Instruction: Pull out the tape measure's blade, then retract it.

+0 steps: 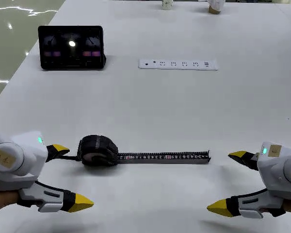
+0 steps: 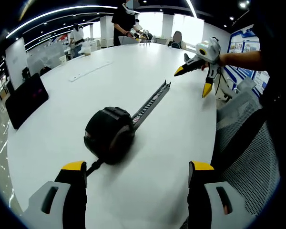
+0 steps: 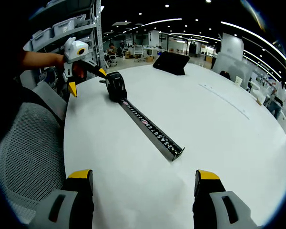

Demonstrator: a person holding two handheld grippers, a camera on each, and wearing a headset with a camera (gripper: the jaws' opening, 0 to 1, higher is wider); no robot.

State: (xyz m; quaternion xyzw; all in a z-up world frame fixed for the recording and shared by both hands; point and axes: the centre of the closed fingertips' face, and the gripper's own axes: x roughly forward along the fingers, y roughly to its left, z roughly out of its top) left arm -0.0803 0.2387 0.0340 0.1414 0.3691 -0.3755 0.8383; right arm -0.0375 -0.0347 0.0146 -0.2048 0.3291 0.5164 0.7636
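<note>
Since the blade (image 1: 162,156) already lies drawn out on the white table (image 1: 150,107), what is left, by my reading, is the retraction. Begin at your left gripper (image 1: 70,175): its jaws stand wide apart and hold nothing. The tape measure's case (image 1: 98,150) sits on the table just ahead of them, off towards the far jaw rather than centred in the gap. A short dark strap (image 2: 93,167) from the case reaches almost to that jaw's yellow tip.

From the case the blade runs straight away from this gripper, flat on the table. Its long axis lies along the line that joins your two grippers. It ends in the hook (image 1: 208,155), which lies a little ahead of your right gripper (image 1: 229,181), again nearer the far jaw than the near one. That gripper too is spread wide and empty, and is clear of the hook.

So your left gripper is the nearer one to the case, and your right the nearer to the hook. The left would need a small shift away from you to bring the case squarely between its jaws. Whether a lock holds the blade out, I cannot tell.
</note>
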